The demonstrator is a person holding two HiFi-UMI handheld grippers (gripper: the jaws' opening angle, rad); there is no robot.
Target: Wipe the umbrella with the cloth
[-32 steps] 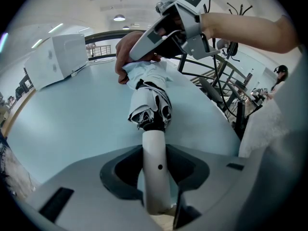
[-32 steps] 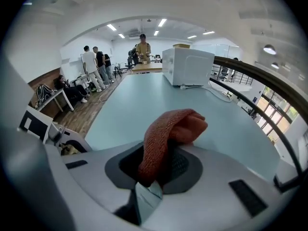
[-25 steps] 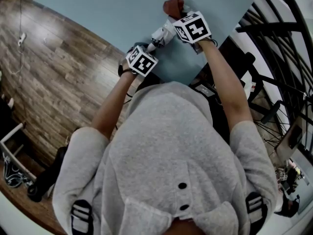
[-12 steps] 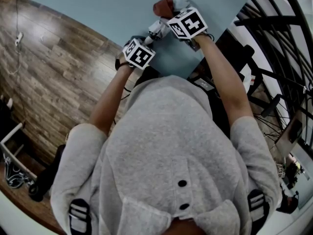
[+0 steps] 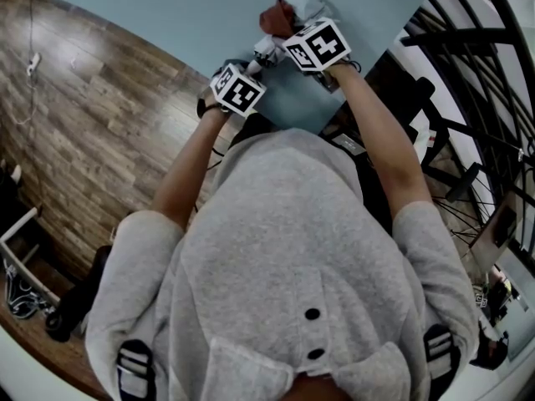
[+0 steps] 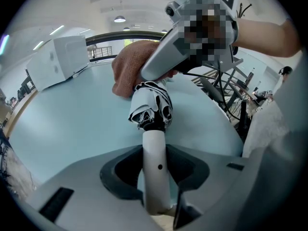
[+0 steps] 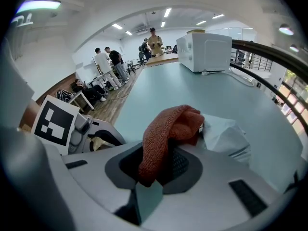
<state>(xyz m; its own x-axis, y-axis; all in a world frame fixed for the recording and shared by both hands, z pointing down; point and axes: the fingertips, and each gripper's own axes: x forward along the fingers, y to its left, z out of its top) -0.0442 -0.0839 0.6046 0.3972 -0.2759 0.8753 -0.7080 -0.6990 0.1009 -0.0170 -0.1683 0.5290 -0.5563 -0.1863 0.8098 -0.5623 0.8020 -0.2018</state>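
A folded umbrella lies on the pale blue table (image 5: 192,15). Its white handle (image 6: 155,170) sits between the jaws of my left gripper (image 6: 155,179), which is shut on it. The black-and-white canopy (image 6: 151,107) bunches just beyond the handle. My right gripper (image 7: 156,170) is shut on a rust-red cloth (image 7: 166,134) and presses it onto the umbrella's pale fabric (image 7: 226,138). In the head view the cloth (image 5: 274,15) lies just past the right gripper (image 5: 294,33), with the left gripper (image 5: 249,73) close by at its lower left.
A white box-like appliance (image 7: 204,51) stands at the table's far end. Black metal railings (image 5: 468,98) run along the table's right side. Wood floor (image 5: 92,115) lies to the left. Several people (image 7: 109,59) stand far off.
The right gripper has slid the cloth a little to the left along the umbrella, closer to the left gripper. The left gripper keeps its hold on the handle.
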